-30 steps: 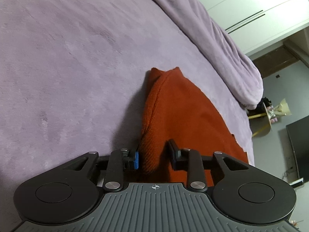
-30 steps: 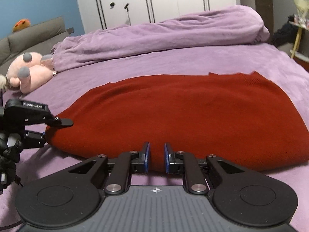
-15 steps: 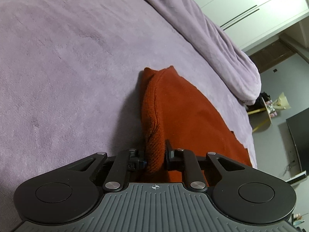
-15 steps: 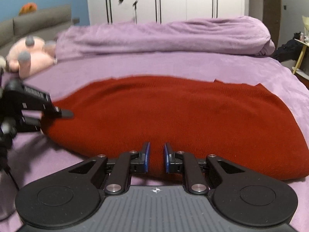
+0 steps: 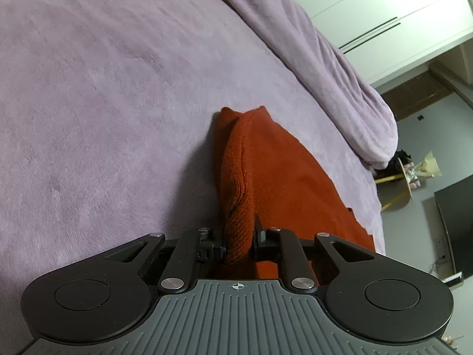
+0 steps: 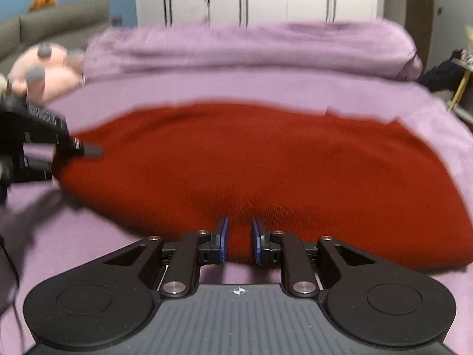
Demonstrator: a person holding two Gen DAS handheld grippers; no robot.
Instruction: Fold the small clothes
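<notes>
Red knit garment (image 5: 278,159) lies on the purple bed (image 5: 103,103), its end pinched in the clamped left gripper (image 5: 239,238). At its 12 o'clock cloth runs flat, so folding looks barely begun. Right gripper (image 6: 239,241) jaws are easing apart around the near hem; blur hides any contact.

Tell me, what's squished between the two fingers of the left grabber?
A bunched edge of the red knitted cloth sits between the left gripper's fingers, pinched tight. The left wrist view shows it best.
</notes>
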